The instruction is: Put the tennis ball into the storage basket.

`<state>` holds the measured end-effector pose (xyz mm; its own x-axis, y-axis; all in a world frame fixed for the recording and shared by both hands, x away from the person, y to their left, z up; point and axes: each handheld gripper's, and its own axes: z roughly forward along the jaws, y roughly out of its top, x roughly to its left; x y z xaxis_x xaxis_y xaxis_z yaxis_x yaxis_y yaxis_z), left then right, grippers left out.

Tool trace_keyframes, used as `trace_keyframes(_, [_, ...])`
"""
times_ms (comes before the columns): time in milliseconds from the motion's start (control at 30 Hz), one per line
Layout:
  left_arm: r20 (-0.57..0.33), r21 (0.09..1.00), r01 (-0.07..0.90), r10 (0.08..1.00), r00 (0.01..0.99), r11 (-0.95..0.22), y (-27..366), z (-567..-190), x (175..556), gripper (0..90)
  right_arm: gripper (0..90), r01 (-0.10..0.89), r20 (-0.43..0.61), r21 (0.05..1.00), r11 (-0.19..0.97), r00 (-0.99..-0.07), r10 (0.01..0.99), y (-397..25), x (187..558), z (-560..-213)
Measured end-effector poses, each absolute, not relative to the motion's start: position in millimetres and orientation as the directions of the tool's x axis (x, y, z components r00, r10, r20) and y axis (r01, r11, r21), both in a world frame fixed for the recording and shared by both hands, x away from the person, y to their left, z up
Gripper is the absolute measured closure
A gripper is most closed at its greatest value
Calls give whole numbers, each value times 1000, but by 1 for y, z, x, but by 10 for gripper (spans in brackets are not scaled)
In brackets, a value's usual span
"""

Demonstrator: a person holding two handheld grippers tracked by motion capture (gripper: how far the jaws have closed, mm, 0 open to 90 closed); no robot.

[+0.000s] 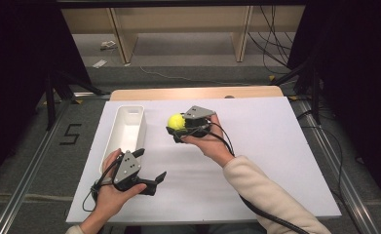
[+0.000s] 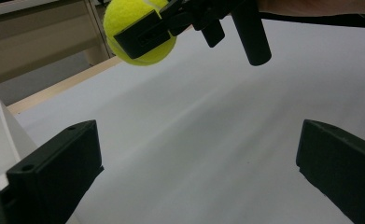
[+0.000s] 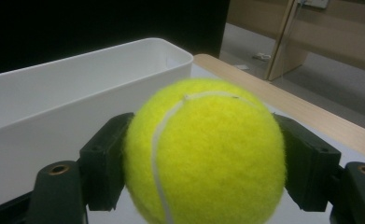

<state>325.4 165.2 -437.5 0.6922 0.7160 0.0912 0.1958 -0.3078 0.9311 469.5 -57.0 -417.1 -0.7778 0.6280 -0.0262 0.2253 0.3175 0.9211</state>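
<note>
Nearest the person, the left claw (image 1: pixel 151 181) rests low over the white desk (image 1: pixel 276 161) with its jaws spread wide and nothing between them. Farther out, the right claw (image 1: pixel 176 127) is clamped on a yellow tennis ball (image 1: pixel 176 121), held above the desk just beside the long white bin (image 1: pixel 124 129), whose near wall rises right behind the ball.

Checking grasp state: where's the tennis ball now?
High view: tennis ball is clamped in the right gripper, just right of the white bin.
</note>
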Motion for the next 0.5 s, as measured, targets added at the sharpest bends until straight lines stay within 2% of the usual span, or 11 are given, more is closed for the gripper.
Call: trace_keyframes(500, [96,931,191,713,695,-312,165,-437,325,0,272,220,-30,920,325,-786,617,-52,465,-418])
